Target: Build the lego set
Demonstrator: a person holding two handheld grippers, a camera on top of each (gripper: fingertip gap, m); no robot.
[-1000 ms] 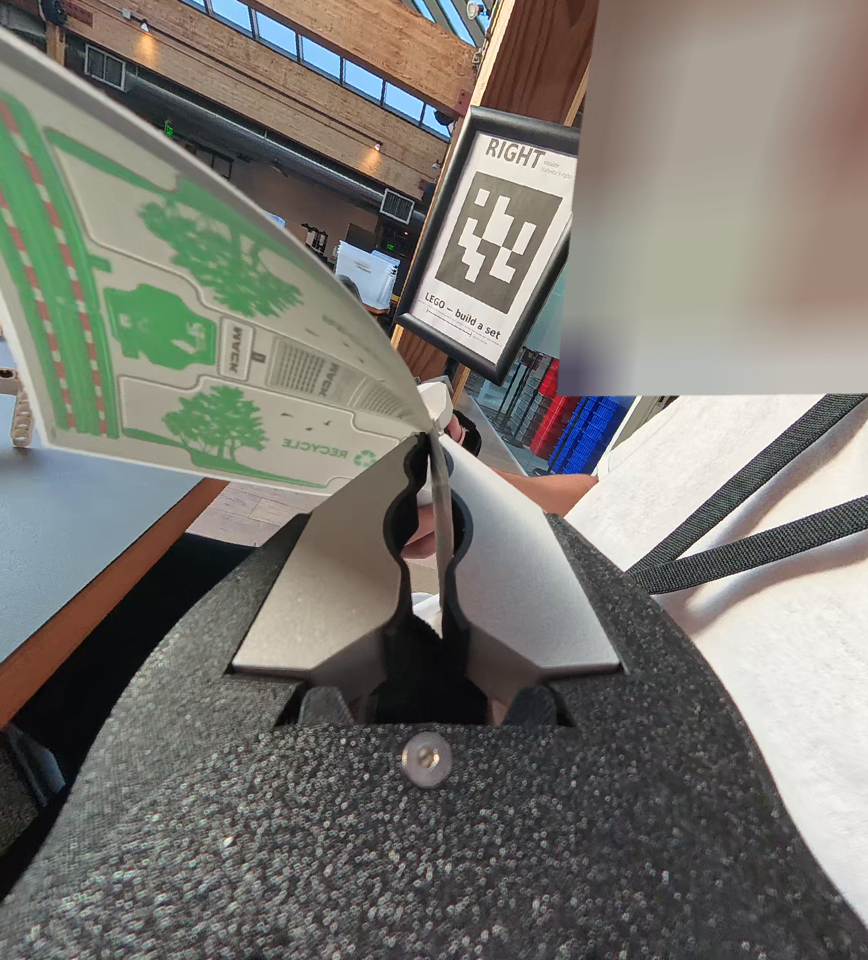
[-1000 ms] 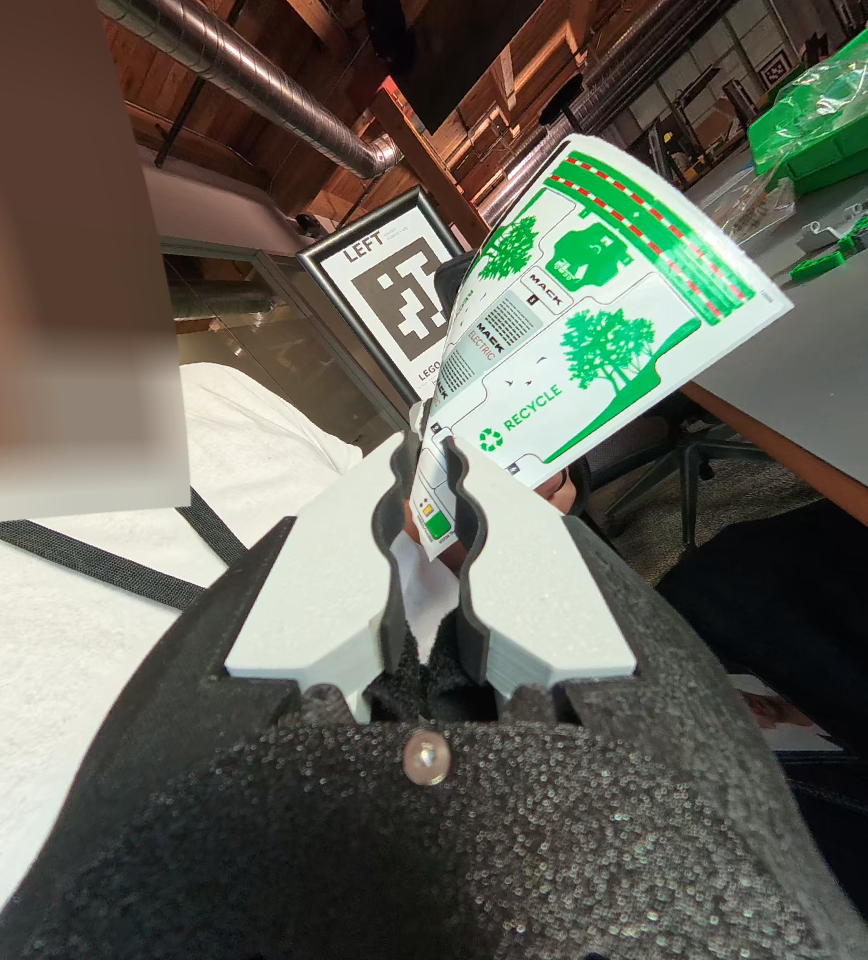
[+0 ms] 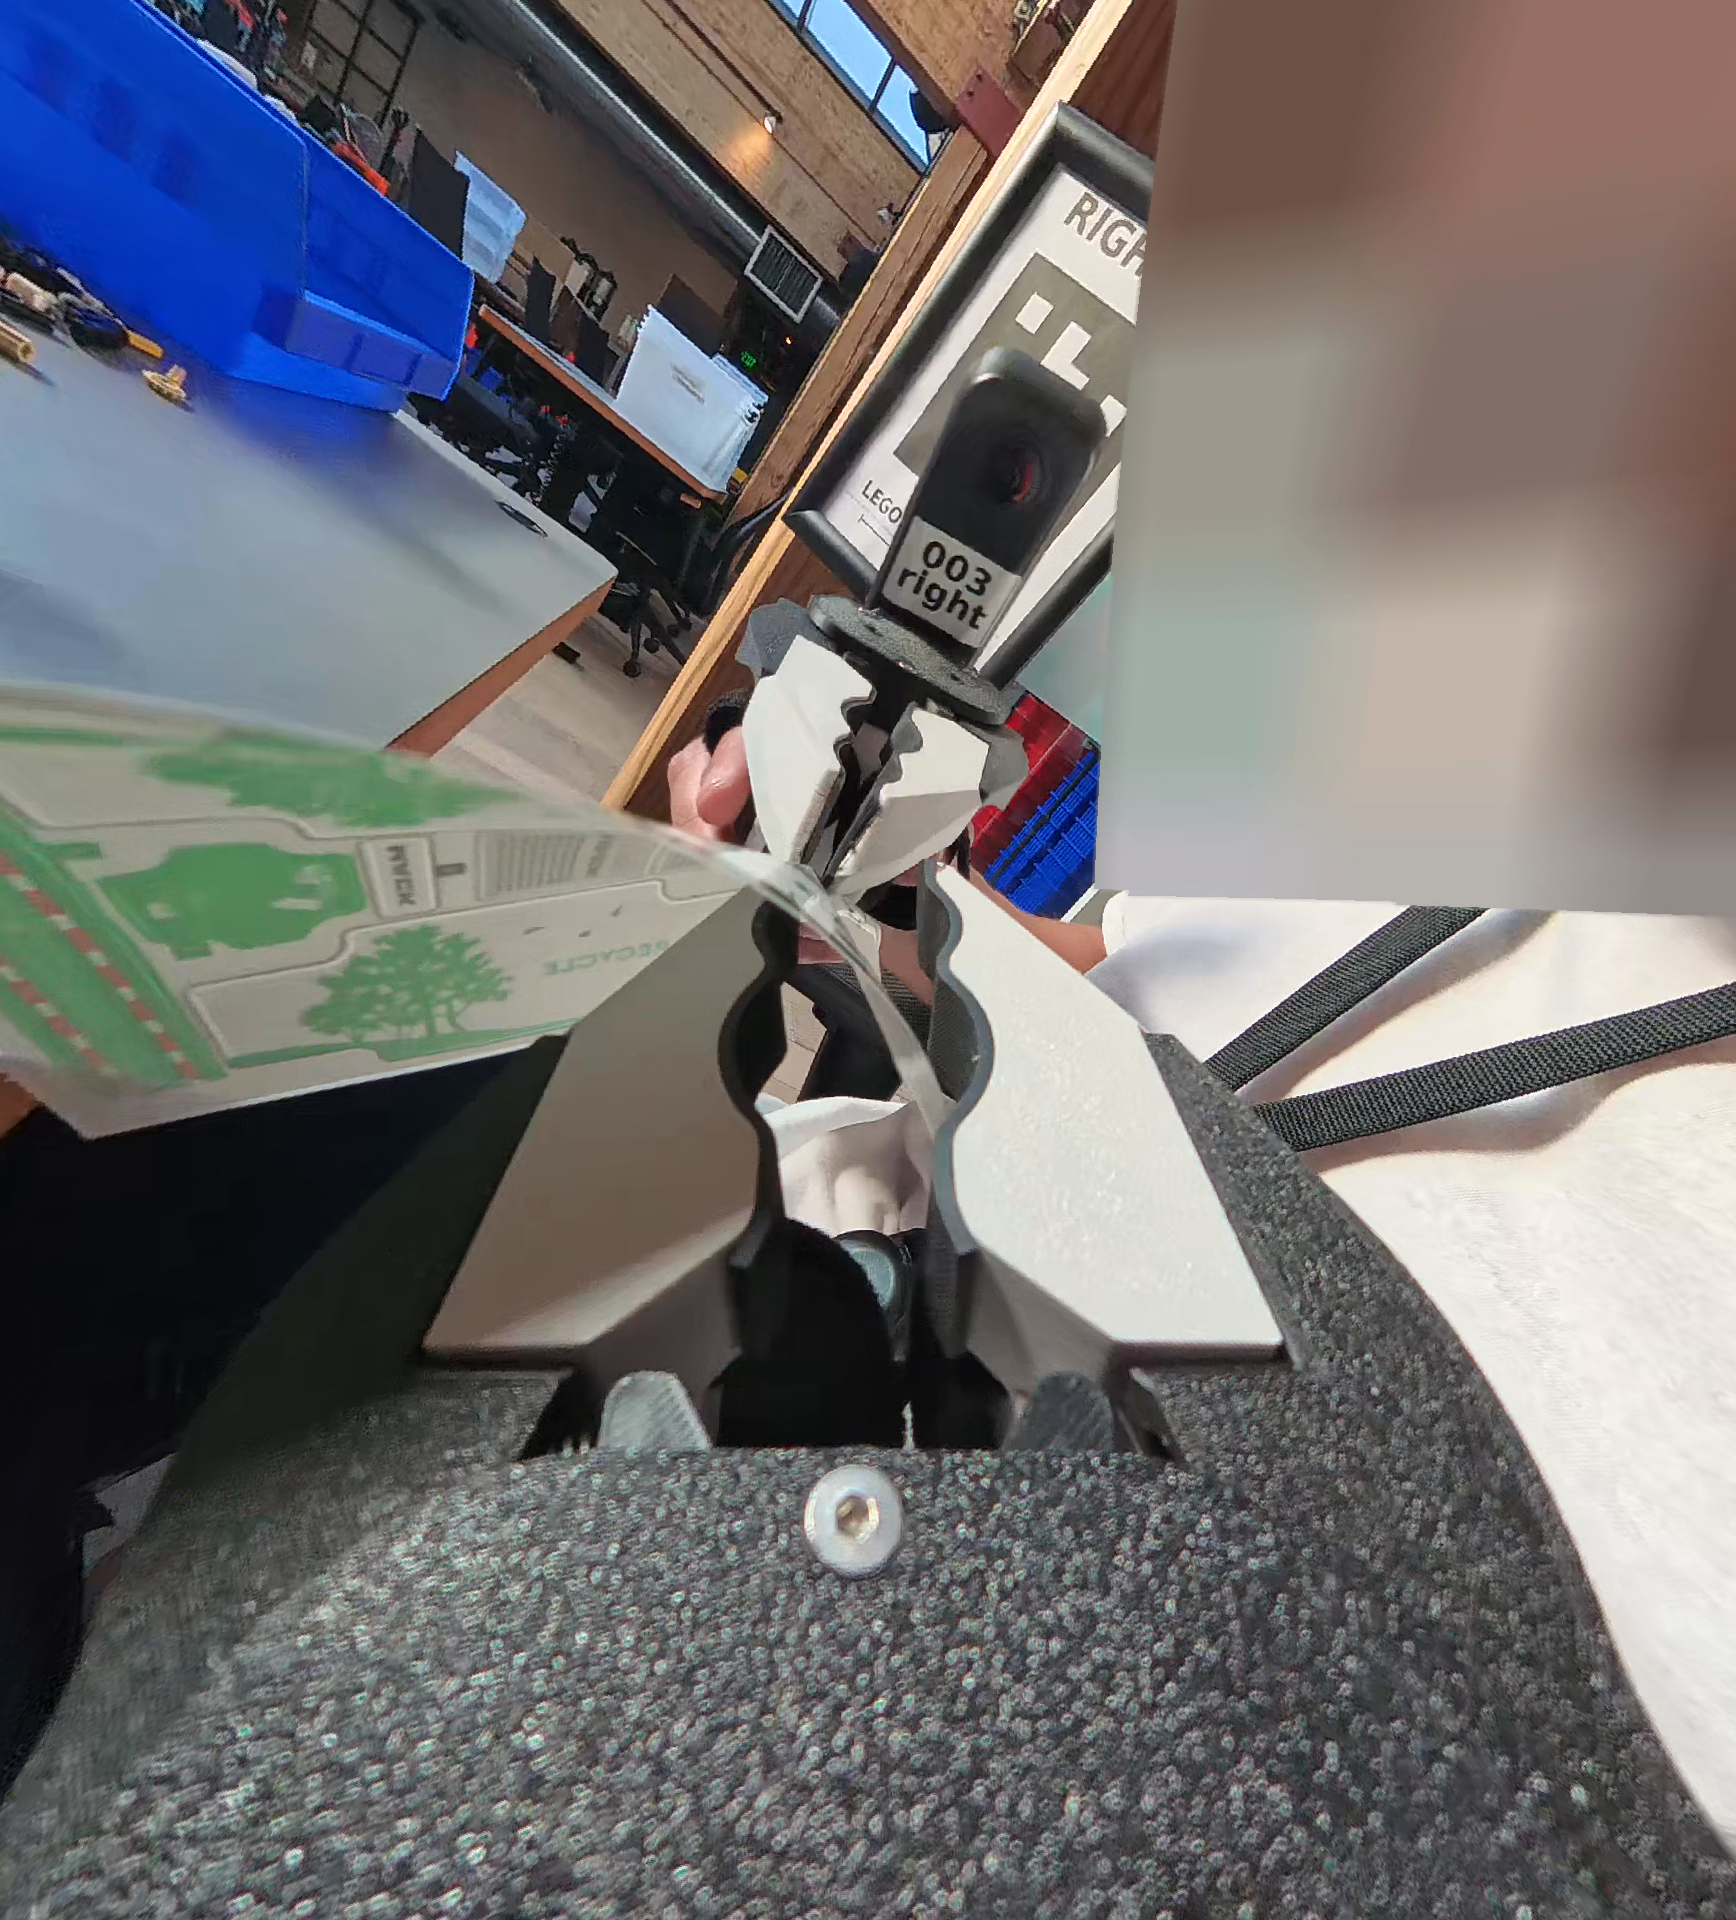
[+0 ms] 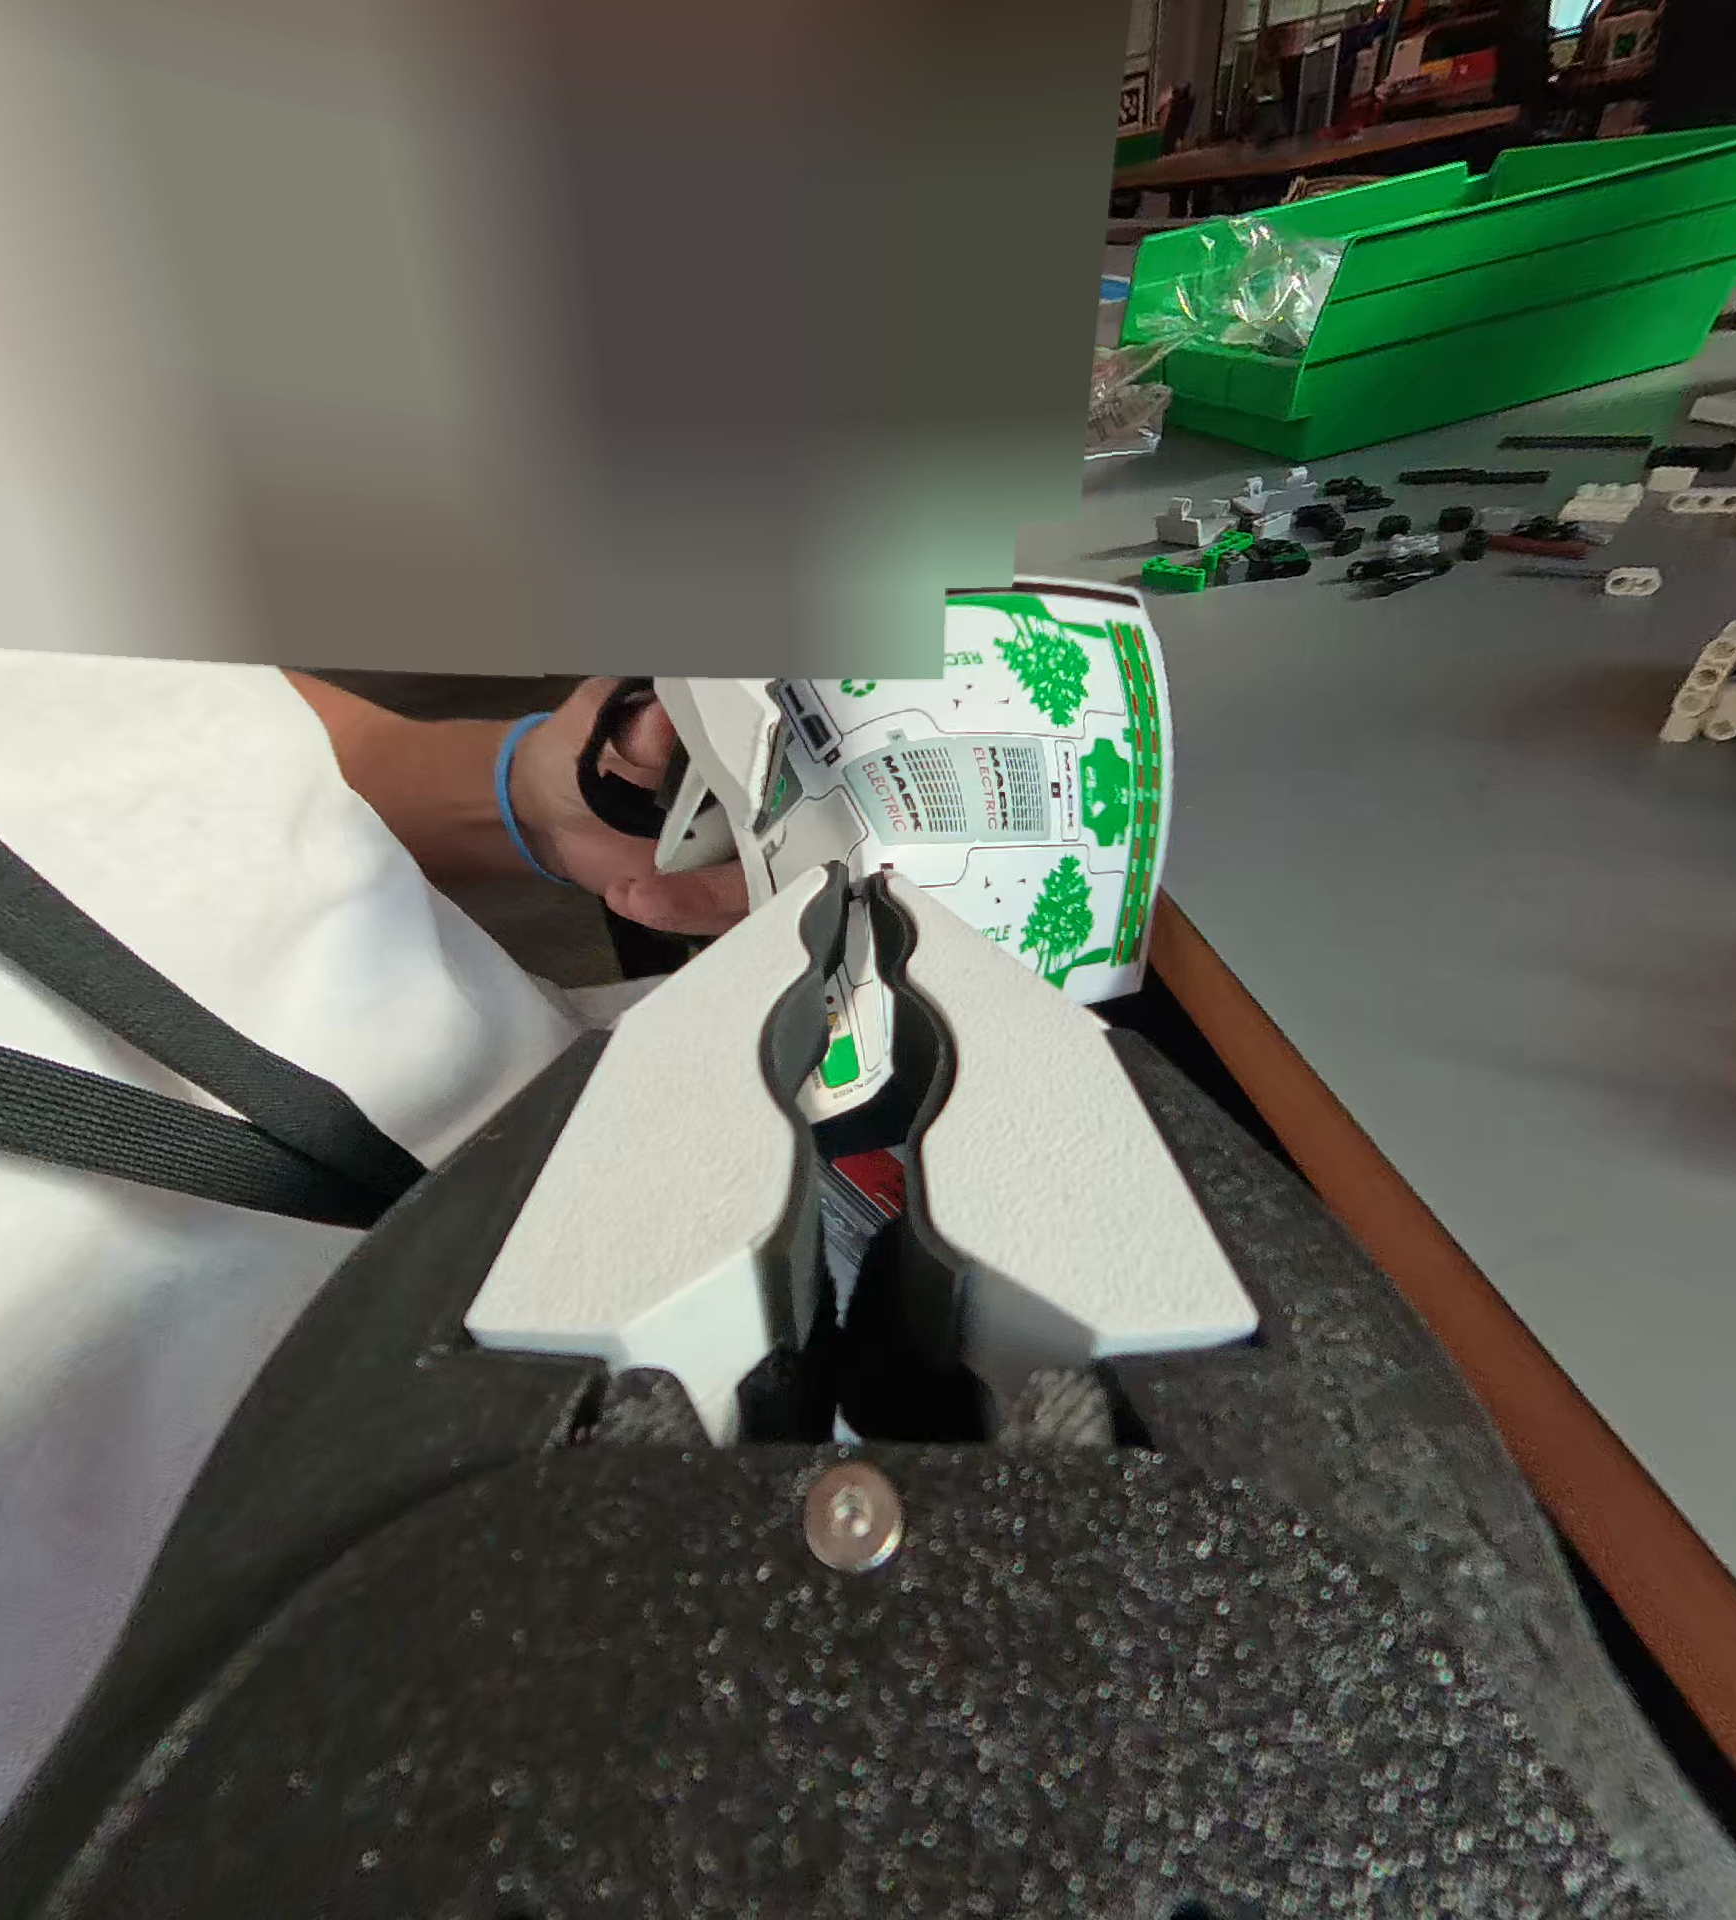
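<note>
Grey table (image 3: 220, 561) edge left of the left tongs (image 3: 848, 935), which stand open around the sticker sheet (image 3: 220, 914); from the right view, right tongs (image 4: 862, 894) pinch its near corner, sheet (image 4: 1040, 790) stretching ahead toward the table.

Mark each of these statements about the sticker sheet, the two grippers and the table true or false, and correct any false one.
1. The right gripper is shut on the sticker sheet. True.
2. The left gripper is clamped tight on the sheet. False: its jaws stand apart, with the sheet's edge passing between them.
3. The sticker sheet lies flat on the table. False: it is held curved in the air by the table's edge.
4. A green bin stands on the table behind loose lego pieces. True.
5. A red bin sits on the table in the left wrist view. False: that bin is blue.
</note>
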